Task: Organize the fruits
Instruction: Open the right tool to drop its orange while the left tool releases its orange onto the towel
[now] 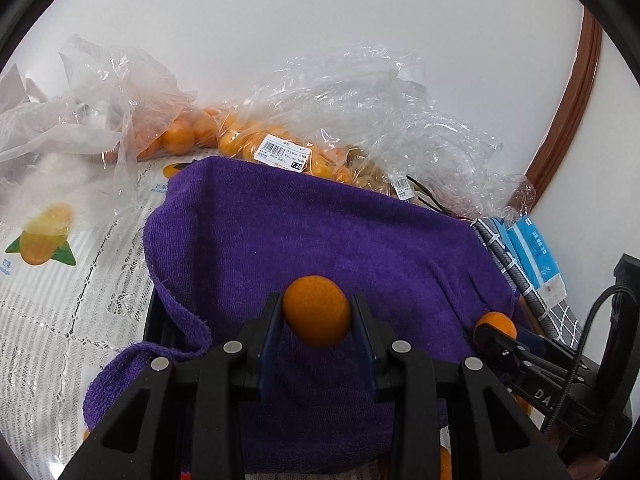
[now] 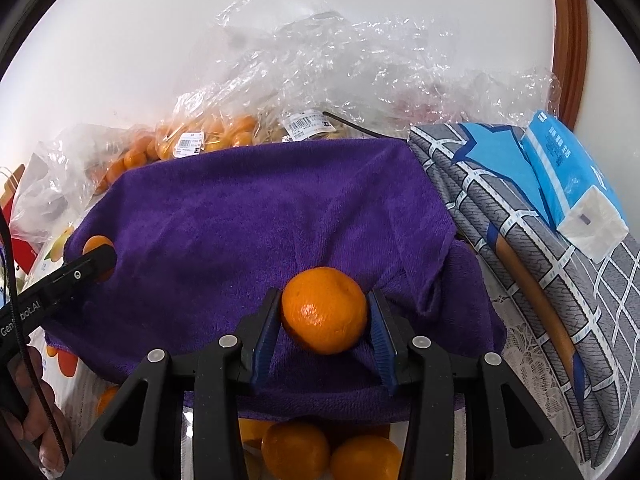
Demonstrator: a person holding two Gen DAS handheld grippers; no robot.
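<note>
My left gripper (image 1: 317,314) is shut on a small orange mandarin (image 1: 317,310) and holds it above a purple towel (image 1: 312,232). My right gripper (image 2: 323,316) is shut on a larger mandarin (image 2: 323,314) over the same purple towel (image 2: 260,208). Each gripper shows in the other's view: the right one (image 1: 496,330) at the towel's right edge, the left one (image 2: 98,258) at its left edge, each with its fruit. Loose mandarins (image 2: 296,450) lie below the towel's front edge. Clear bags of mandarins (image 1: 248,140) lie behind the towel.
Crumpled clear plastic bags (image 1: 380,120) pile against the white wall. A folded grey-and-blue checked cloth (image 2: 532,248) with a blue tissue pack (image 2: 572,176) lies to the right. A lace tablecloth with fruit prints (image 1: 60,280) covers the table at left.
</note>
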